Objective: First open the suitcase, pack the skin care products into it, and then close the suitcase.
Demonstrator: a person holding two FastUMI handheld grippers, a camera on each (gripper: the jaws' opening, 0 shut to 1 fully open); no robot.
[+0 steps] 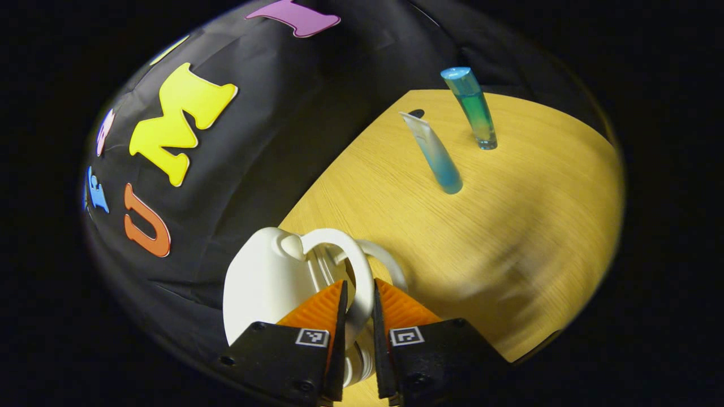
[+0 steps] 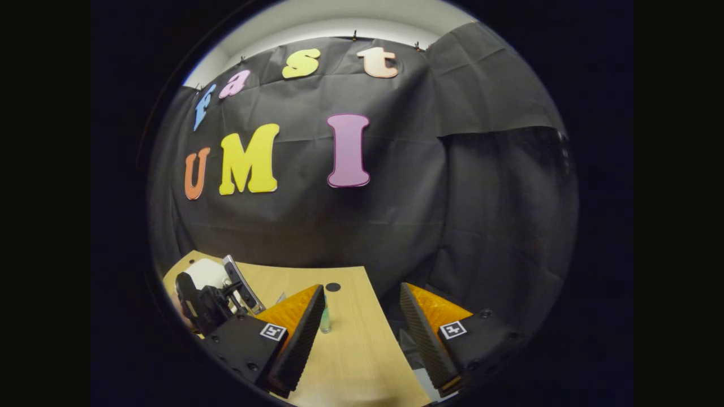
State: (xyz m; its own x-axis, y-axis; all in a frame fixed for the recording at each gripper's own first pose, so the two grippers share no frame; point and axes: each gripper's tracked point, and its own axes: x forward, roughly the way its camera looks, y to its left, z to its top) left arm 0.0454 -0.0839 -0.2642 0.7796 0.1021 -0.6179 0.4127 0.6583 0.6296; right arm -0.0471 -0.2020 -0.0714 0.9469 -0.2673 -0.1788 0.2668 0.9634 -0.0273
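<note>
Left gripper view: jaws of left gripper (image 1: 357, 294) clamped on white suitcase (image 1: 266, 282) handle at worktop (image 1: 509, 237) edge, liable to slip; two tubes (image 1: 435, 152) standing nearby; right gripper (image 2: 362, 316) jaws spread, empty.

— Where does the left gripper view look from?

— Low and close over the wooden table (image 1: 452, 237), tilted, facing across it toward the black cloth wall (image 1: 271, 141). The white suitcase (image 1: 266, 282) sits right at the lens; two tubes (image 1: 435, 152) stand farther off.

— And the right gripper view?

— Higher, near the table's (image 2: 350, 339) edge, level, facing the cloth wall (image 2: 396, 215) head-on, well back.

— What do they share?

— The tabletop, the wall, the suitcase (image 2: 206, 272) and a tube (image 2: 325, 319).
</note>
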